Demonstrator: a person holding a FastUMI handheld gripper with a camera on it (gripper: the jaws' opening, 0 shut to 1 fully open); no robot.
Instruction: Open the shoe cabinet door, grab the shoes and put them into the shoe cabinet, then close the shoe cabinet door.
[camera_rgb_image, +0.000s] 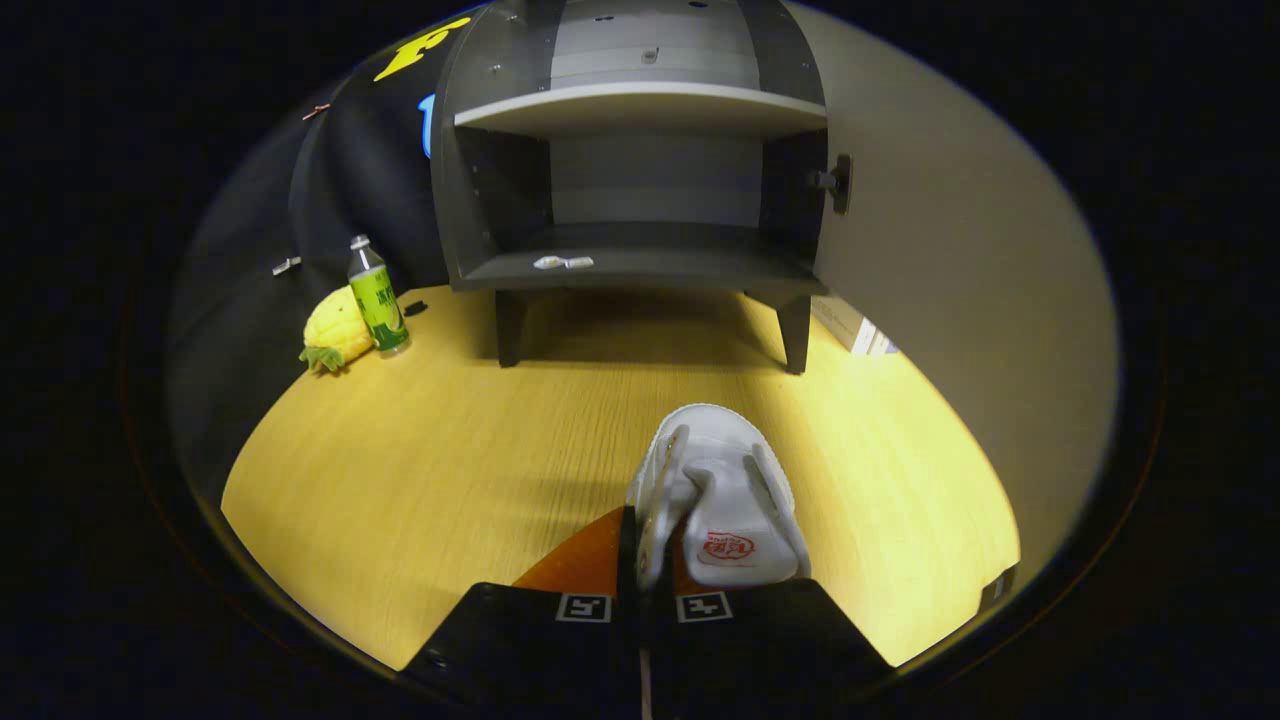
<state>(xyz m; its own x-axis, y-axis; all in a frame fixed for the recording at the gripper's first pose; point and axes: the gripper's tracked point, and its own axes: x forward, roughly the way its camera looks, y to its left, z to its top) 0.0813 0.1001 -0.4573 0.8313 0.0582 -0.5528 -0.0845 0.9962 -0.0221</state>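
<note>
- Already the shoe cabinet (640, 180), at upper centre of the frame, is seen standing open, its door (950, 300) swung out wide along the right side; the first step is judged done.
- A white shoe (725, 490) is held at lower centre, its side wall pinched between the fingers (640, 570), which are closed tight on it; the grab is judged made.
- The shoe appears to be carried above the wooden tabletop (420, 470), well short of the cabinet's legs; whether it is fully lifted cannot be told.
- The lower shelf (640, 265) is seen bare but for a small pale object (563, 263); no shoe is inside yet.
- Left to do: shoe to be placed in the cabinet, any further shoes fetched, door closed.
- At left, a green bottle (377, 297) and a yellow plush toy (335, 328) are noted, apart from the work.
</note>
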